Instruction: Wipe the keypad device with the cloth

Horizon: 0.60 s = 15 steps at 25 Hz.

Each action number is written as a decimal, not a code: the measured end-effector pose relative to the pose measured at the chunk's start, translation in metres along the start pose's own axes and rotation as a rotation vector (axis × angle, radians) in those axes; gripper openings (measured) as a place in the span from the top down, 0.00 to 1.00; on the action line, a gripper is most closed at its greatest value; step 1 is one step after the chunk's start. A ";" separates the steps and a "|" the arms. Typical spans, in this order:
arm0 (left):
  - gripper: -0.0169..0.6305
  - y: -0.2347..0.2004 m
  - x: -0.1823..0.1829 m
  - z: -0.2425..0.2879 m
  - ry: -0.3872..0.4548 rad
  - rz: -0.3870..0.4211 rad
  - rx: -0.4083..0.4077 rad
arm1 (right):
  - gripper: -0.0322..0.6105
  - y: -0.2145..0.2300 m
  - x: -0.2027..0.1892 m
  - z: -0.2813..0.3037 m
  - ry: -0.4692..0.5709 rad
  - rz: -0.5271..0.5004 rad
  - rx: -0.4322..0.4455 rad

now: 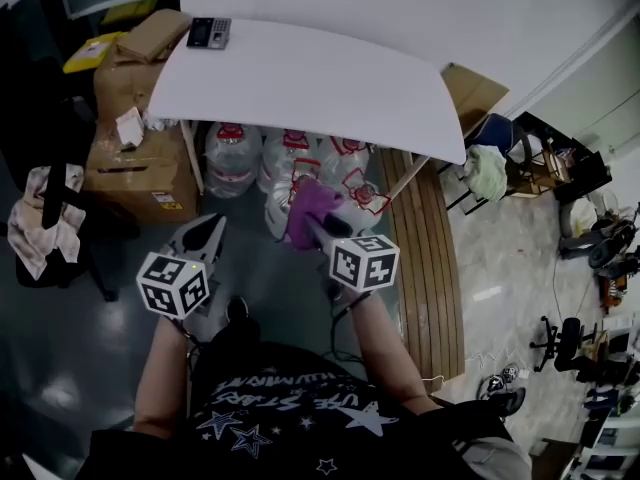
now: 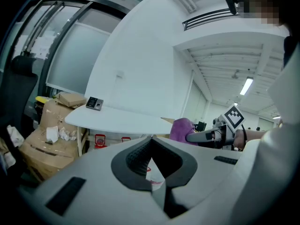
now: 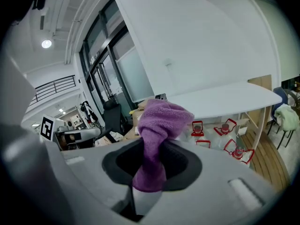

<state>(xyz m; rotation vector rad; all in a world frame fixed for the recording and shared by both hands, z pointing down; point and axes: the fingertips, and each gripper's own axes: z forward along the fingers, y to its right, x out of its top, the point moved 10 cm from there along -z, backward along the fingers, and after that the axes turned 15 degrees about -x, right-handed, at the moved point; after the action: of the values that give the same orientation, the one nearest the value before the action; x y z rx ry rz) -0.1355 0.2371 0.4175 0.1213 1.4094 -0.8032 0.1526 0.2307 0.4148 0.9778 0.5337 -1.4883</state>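
Pinching the cloth (image 1: 310, 206) between its jaws, the right gripper (image 1: 318, 226) hangs well short of the table (image 1: 320, 88); the left gripper (image 1: 213, 226) is closed on nothing. With the keypad (image 1: 209, 32) at the table's far left corner, the wipe should press lightly, lest it slide off the edge.

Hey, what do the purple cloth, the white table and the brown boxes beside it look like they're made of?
Cloth: soft fuzzy fabric, probably microfibre or terry; its nap shows and it bunches loosely.
Table: smooth matte white top, perhaps laminate or painted board; no grain visible.
Boxes: dull brown cardboard, with folded flaps and creased edges.
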 end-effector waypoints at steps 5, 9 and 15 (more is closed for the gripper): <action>0.96 -0.045 0.020 0.003 -0.008 0.005 -0.011 | 0.80 -0.014 0.021 0.039 -0.010 -0.001 -0.015; 0.96 -0.080 0.029 0.003 -0.015 0.002 -0.018 | 0.80 -0.028 0.036 0.072 -0.014 -0.003 -0.022; 0.96 -0.123 0.041 0.003 -0.028 -0.024 -0.030 | 0.80 -0.043 0.049 0.105 -0.037 0.005 -0.045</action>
<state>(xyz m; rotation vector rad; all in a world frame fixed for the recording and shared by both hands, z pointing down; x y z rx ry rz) -0.2046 0.1274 0.4277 0.0693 1.3981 -0.8005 0.0866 0.1267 0.4221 0.9138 0.5351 -1.4812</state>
